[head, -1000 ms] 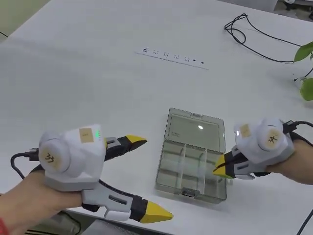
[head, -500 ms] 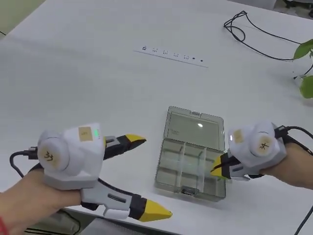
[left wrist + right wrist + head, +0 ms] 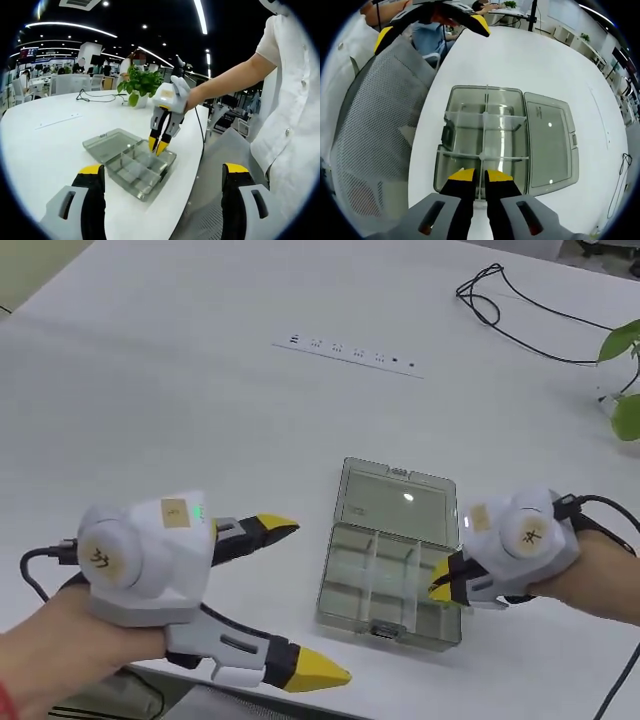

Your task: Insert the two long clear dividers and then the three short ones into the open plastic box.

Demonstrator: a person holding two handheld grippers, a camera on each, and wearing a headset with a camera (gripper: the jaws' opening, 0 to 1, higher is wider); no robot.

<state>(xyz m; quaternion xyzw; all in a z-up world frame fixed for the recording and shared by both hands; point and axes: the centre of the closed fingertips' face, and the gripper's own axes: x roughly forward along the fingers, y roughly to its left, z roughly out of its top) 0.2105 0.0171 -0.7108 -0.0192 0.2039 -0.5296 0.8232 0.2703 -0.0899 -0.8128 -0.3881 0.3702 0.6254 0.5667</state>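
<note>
Right gripper (image 3: 480, 175): jaws nearly together, pinching the upright clear divider (image 3: 484, 135).
Left gripper (image 3: 305, 602): jaws spread, empty.
Plastic box (image 3: 439, 165): smoky-clear, lid flat open, dividers crossed inside, near bench (image 3: 520, 60) edge, under right gripper.

Open table (image 3: 200, 360) left of box (image 3: 352, 585)

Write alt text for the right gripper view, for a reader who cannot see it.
The right tool, jaws almost together, sits at the near wall of the open plastic box, straddling the end of a clear divider that meets two cross dividers. The lid lies flat on the white table.
</note>
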